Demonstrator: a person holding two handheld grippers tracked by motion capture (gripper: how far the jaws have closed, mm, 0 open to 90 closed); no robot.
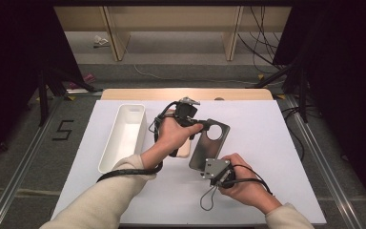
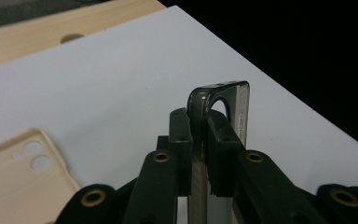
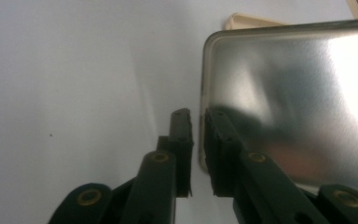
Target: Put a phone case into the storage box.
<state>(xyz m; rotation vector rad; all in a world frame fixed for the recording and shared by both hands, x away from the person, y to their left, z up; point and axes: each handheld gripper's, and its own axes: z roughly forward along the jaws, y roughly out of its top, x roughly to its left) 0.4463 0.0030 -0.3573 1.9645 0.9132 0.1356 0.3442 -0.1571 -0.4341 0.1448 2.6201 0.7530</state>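
A dark see-through phone case (image 1: 208, 149) with a round camera hole is held tilted above the white table. My left gripper (image 1: 203, 125) is shut on its far end beside the hole; in the left gripper view both pads (image 2: 181, 135) press the case's rim (image 2: 216, 93). My right gripper (image 1: 208, 165) is at the near end. In the right gripper view its jaws (image 3: 196, 114) stand a little apart, with the case's glossy inside (image 3: 298, 93) just right of them and nothing pinched. A beige phone case (image 1: 185, 149) lies flat under my left hand.
A long white bin (image 1: 123, 138) stands empty at the left of the white table top (image 1: 267, 157). The beige case (image 2: 23, 172) lies left of the left jaws, and its corner (image 3: 251, 21) peeks past the dark case. Bare wood edges the table's far side.
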